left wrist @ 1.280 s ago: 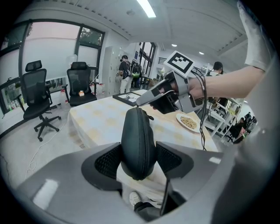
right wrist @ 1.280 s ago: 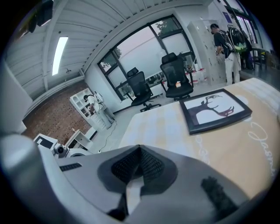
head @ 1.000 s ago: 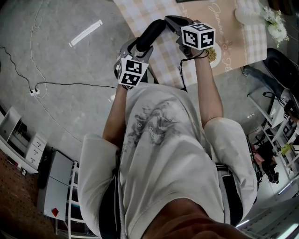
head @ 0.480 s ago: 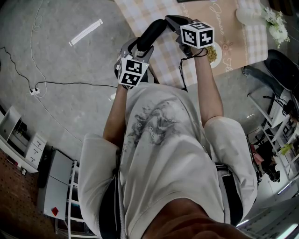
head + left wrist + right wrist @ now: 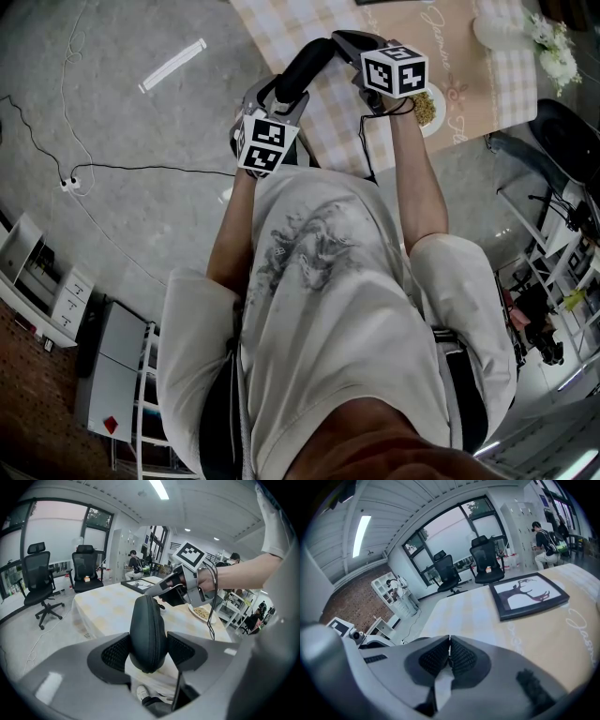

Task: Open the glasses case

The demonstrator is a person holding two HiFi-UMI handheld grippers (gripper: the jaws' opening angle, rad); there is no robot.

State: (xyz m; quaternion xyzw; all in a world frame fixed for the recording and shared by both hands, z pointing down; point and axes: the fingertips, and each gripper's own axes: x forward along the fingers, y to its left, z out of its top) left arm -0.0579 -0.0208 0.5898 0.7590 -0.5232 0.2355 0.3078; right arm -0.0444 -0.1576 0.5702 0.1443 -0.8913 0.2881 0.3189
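A black zipped glasses case (image 5: 302,67) is held in the air above the table's near edge. My left gripper (image 5: 281,94) is shut on its lower end. In the left gripper view the case (image 5: 147,630) stands upright on edge, and both textured pads (image 5: 116,652) press its sides. My right gripper (image 5: 159,590) reaches in from the right to the case's far end, by a small zipper pull (image 5: 161,605). In its own view the right gripper (image 5: 449,656) has its pads together. Whether the pull is pinched between them I cannot tell.
The table (image 5: 323,131) has a checked cloth and a tan runner. On it are a plate of food (image 5: 429,111), white flowers (image 5: 548,42) and a black picture frame (image 5: 529,595). Office chairs (image 5: 40,583) stand left of the table. A cable (image 5: 94,173) lies on the floor.
The right gripper's marker cube has shifted very slightly up and to the left. The left gripper and the case have stayed where they were.
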